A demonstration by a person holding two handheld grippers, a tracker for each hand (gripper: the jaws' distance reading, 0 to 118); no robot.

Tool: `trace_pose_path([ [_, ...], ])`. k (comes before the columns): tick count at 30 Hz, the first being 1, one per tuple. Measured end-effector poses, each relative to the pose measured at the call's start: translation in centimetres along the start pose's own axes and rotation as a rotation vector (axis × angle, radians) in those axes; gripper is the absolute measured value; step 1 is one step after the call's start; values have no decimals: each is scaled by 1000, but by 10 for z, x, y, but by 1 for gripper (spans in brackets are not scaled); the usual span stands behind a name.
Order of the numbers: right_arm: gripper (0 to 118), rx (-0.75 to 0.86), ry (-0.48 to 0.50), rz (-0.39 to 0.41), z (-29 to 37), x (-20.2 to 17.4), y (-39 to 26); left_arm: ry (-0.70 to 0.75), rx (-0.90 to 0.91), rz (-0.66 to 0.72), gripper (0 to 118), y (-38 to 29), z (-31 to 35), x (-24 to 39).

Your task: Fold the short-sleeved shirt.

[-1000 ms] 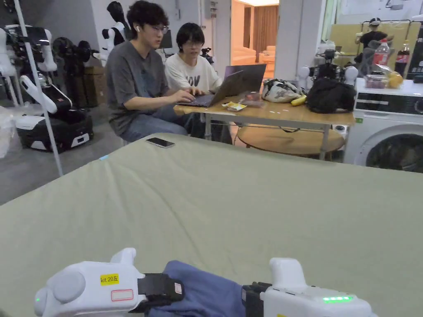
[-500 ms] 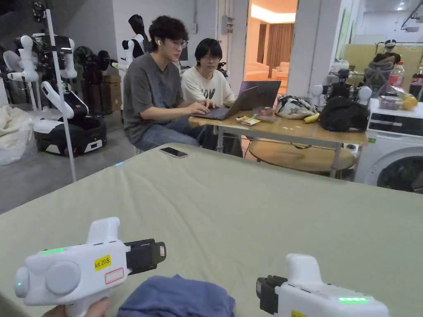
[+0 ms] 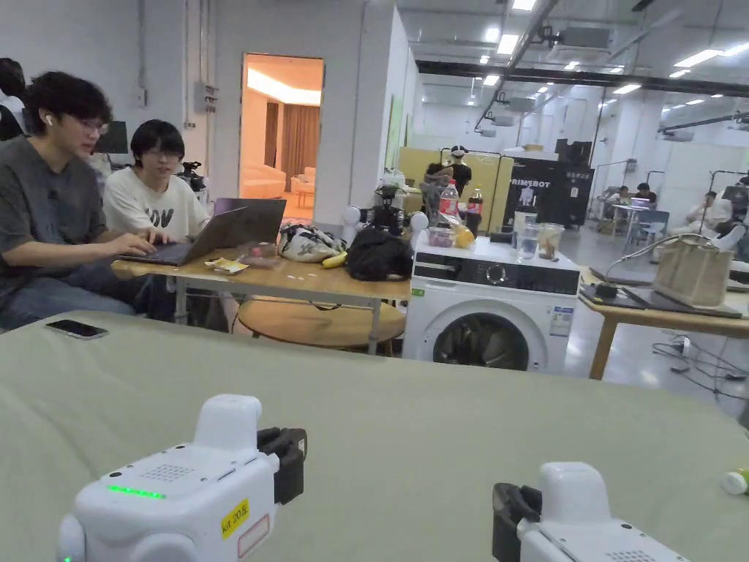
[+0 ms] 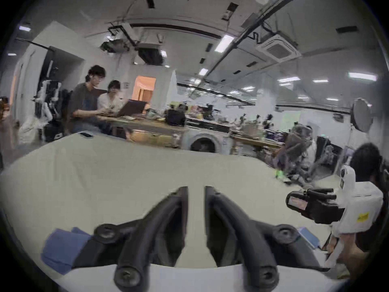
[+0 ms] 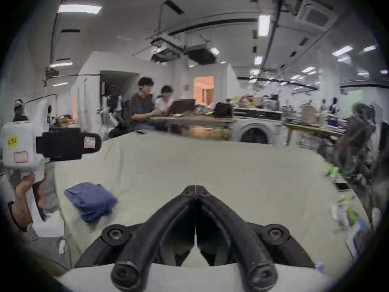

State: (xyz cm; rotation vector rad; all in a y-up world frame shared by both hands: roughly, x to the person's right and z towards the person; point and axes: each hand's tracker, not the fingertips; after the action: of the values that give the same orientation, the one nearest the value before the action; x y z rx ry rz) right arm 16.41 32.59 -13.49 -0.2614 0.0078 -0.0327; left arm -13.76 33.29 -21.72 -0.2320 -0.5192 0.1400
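Note:
The short-sleeved shirt (image 5: 90, 201) is a blue folded bundle lying on the pale green sheet (image 3: 409, 410), near its front edge. It also shows low at the left of the left gripper view (image 4: 63, 248). My left gripper (image 4: 196, 191) hangs above the sheet beside the shirt, its jaws a narrow gap apart with nothing between them. My right gripper (image 5: 195, 189) is held to the right of the shirt, jaws touching and empty. In the head view the left gripper (image 3: 292, 457) and right gripper (image 3: 508, 516) point away over the sheet. A hand (image 5: 23, 197) holds the left one.
A phone (image 3: 76, 329) lies at the sheet's far left edge and a small bottle (image 3: 735, 481) at its right edge. Behind stand a wooden table (image 3: 292, 282) with two seated people at a laptop, and a washing machine (image 3: 486, 322).
Both grippers, at the shirt a second ago, have drawn off it and risen. The head camera has swung up and to the right, so the shirt has left its picture.

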Motion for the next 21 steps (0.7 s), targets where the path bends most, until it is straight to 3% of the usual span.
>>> trace_pose_path([
  [4, 0, 27, -82, -45, 18, 36, -2, 60, 61, -155, 0, -1, -2, 33],
  [7, 0, 31, -90, -93, 22, 48, -3, 55, 28, -139, 0, 4, -2, 34],
  [21, 0, 62, -96, -38, 10, 27, 9, 120, 16, -162, 0, 12, 11, 23],
])
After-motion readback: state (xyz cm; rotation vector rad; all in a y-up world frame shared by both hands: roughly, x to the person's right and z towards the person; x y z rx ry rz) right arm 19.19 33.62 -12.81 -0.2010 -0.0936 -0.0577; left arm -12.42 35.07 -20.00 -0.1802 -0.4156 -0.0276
